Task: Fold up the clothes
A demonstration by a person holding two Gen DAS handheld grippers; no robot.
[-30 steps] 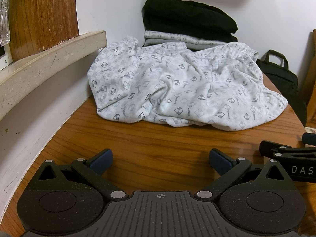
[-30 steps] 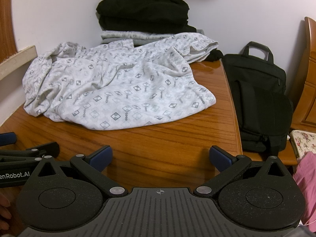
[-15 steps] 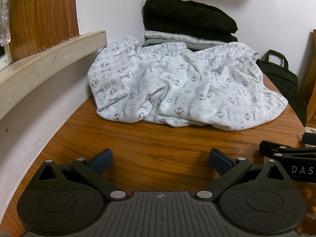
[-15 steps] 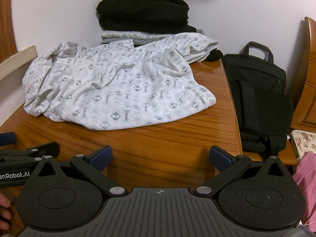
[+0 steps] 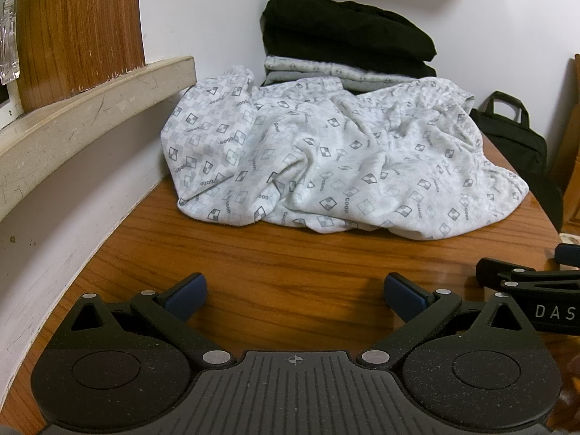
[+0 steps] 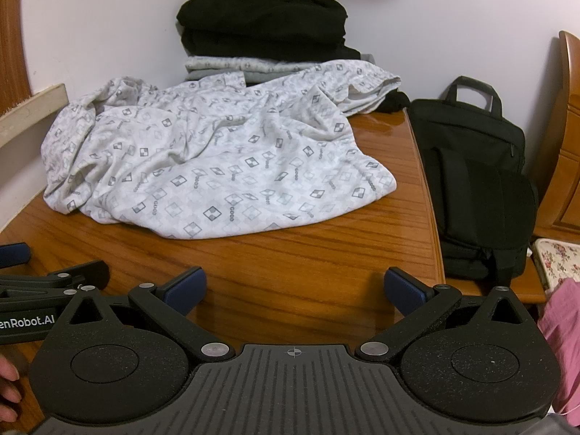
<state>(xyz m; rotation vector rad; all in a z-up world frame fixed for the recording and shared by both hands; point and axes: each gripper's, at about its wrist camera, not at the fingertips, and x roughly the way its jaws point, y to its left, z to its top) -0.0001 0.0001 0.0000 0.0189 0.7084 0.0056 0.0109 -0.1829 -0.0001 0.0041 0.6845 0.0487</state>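
Observation:
A crumpled white garment with a grey diamond print (image 5: 326, 159) lies in a heap on the wooden table (image 5: 290, 264); it also shows in the right wrist view (image 6: 217, 159). My left gripper (image 5: 295, 295) is open and empty, low over the table, short of the garment's near edge. My right gripper (image 6: 295, 291) is open and empty, beside the left one, also short of the garment. Each gripper shows at the edge of the other's view.
A stack of folded clothes, black on top (image 5: 344, 36) and grey-patterned below, sits in the far corner behind the garment (image 6: 261, 18). A black bag (image 6: 475, 181) stands off the table's right edge. A ledge (image 5: 90, 108) and wall bound the left side.

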